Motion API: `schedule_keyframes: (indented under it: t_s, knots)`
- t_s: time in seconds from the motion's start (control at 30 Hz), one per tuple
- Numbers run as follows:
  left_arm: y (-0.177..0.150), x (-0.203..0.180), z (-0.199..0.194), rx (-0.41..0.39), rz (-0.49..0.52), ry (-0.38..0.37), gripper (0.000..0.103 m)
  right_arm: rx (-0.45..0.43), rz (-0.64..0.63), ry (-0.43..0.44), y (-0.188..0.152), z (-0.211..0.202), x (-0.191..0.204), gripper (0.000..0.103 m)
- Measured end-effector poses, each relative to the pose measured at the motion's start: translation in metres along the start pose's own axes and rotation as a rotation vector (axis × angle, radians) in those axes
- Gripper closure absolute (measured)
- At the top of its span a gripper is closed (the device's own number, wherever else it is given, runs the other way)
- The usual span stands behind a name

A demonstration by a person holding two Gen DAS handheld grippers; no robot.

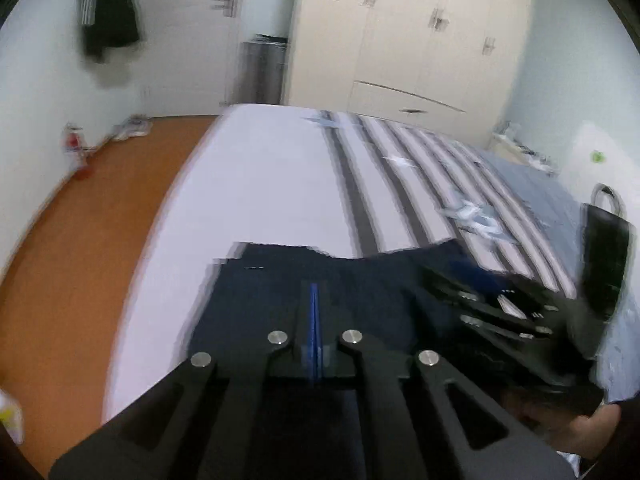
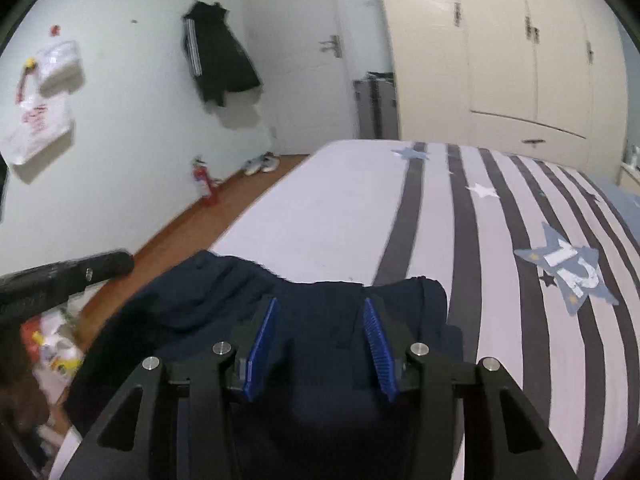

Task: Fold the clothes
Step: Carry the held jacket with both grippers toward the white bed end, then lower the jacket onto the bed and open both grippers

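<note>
A dark navy garment lies on the bed, at the six o'clock end of its plain white part. Its far edge runs uneven, bunched higher toward nine o'clock, with its three o'clock corner reaching the first grey stripes.

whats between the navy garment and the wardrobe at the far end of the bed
Only bare bedspread: a plain white stretch, then grey stripes with star prints. Nothing rests on it between the navy garment and the wardrobe. The right wrist view shows this most clearly.
</note>
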State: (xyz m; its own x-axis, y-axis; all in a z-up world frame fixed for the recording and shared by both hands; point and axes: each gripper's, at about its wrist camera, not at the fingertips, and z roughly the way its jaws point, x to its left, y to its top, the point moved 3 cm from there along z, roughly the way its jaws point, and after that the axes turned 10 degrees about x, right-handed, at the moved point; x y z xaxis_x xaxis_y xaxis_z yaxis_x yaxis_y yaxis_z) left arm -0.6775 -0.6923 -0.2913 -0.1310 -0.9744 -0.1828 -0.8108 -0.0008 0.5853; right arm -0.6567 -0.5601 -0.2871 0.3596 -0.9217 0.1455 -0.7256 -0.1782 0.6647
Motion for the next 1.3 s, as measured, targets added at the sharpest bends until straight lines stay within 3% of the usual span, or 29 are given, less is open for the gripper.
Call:
schedule_keyframes:
  t_s: [0.07, 0.17, 0.23, 0.4, 0.5, 0.63, 0.7, 0.77, 0.83, 1.0, 1.13, 1.3]
  knots:
    - [0.000, 0.005, 0.027, 0.017, -0.013, 0.013, 0.103, 0.017, 0.037, -0.051, -0.003, 0.018, -0.007, 0.073]
    - [-0.008, 0.030, 0.055, 0.036, -0.076, 0.060, 0.101, 0.045, 0.072, -0.099, -0.011, 0.037, -0.018, 0.075]
    - [-0.018, 0.042, 0.065, 0.037, -0.080, 0.040, 0.101, 0.065, 0.103, -0.079, -0.016, 0.048, -0.025, 0.076]
    - [-0.016, 0.053, 0.054, 0.013, -0.103, -0.016, 0.101, 0.070, 0.156, -0.003, -0.014, 0.056, -0.041, 0.077]
    - [-0.002, 0.052, 0.030, -0.051, -0.103, -0.008, 0.101, 0.064, 0.184, 0.032, -0.007, 0.045, -0.050, 0.078]
    - [0.023, 0.044, 0.010, -0.114, -0.068, -0.008, 0.101, -0.005, 0.136, 0.003, 0.006, 0.018, -0.052, 0.073]
    - [0.025, 0.043, 0.028, -0.068, -0.055, 0.017, 0.101, 0.032, 0.099, 0.008, 0.007, 0.028, -0.046, 0.073]
    - [0.019, 0.047, 0.044, -0.019, -0.050, 0.057, 0.101, 0.088, 0.060, -0.014, 0.005, 0.046, -0.040, 0.084]
    - [0.012, 0.054, 0.065, 0.019, -0.060, 0.076, 0.102, 0.113, 0.071, -0.017, 0.003, 0.056, -0.043, 0.089]
    - [0.009, 0.087, 0.073, 0.042, -0.197, 0.091, 0.098, 0.128, 0.072, -0.026, 0.000, 0.067, -0.048, 0.094]
    - [0.009, 0.096, 0.073, 0.044, -0.259, 0.081, 0.097, 0.122, 0.074, -0.012, -0.002, 0.065, -0.051, 0.094]
    - [0.006, 0.075, 0.042, -0.052, -0.216, 0.077, 0.097, 0.077, 0.146, 0.096, 0.005, 0.041, -0.064, 0.091]
